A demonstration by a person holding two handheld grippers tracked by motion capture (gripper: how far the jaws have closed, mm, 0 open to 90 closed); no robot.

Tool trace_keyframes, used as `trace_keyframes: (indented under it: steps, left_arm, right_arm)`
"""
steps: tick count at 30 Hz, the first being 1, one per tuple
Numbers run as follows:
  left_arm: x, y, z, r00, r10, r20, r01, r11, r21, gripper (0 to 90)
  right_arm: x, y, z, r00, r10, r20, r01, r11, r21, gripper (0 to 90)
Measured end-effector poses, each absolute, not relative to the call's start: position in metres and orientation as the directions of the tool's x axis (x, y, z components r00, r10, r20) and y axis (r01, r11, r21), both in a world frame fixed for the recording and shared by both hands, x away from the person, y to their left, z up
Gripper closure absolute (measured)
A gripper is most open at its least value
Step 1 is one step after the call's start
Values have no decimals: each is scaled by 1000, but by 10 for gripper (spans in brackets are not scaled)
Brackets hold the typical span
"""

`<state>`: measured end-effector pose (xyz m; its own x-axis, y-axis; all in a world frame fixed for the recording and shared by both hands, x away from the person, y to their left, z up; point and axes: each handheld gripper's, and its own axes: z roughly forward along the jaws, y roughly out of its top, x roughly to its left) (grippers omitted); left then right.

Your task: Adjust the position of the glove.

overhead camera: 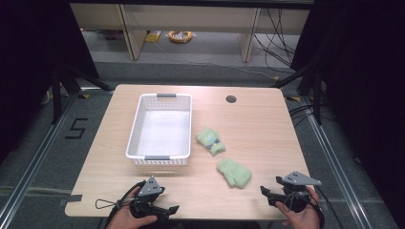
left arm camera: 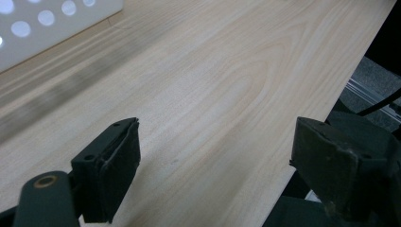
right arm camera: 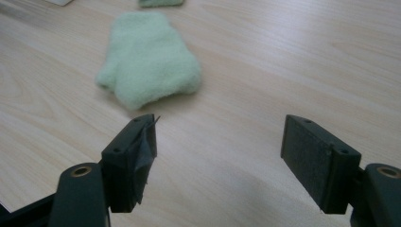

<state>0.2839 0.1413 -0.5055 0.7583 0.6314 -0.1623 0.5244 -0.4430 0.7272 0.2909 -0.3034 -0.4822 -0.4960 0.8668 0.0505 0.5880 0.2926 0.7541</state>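
A pale green fluffy mitten (overhead camera: 234, 172) lies flat on the wooden table (overhead camera: 258, 129), its pile soft and thick, with a rounded cuff end and a short thumb lobe on one side. It sits just off the near right corner of the white perforated basket (overhead camera: 161, 128). A second green mitten (overhead camera: 210, 141) with a small dark patch lies just right of the basket. The right gripper (overhead camera: 268, 192) rests well to the near right of the basket, jaws spread wide and empty, pointing at the plain mitten. The left gripper (overhead camera: 167, 210) sits near the table edge in front of the basket, jaws also wide apart, holding nothing.
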Motion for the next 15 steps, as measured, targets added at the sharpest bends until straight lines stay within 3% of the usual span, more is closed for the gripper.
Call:
trace_keyframes:
  steps: [13, 15]
  left_arm:
    - [287, 138, -505, 759, 627, -176, 523, -426, 738, 157]
    - [287, 133, -505, 745, 636, -204, 533, -382, 755, 157]
  right_arm:
    - [292, -299, -479, -518, 850, 98, 588, 270, 763, 302]
    - [293, -297, -480, -514, 849, 121, 599, 253, 760, 302]
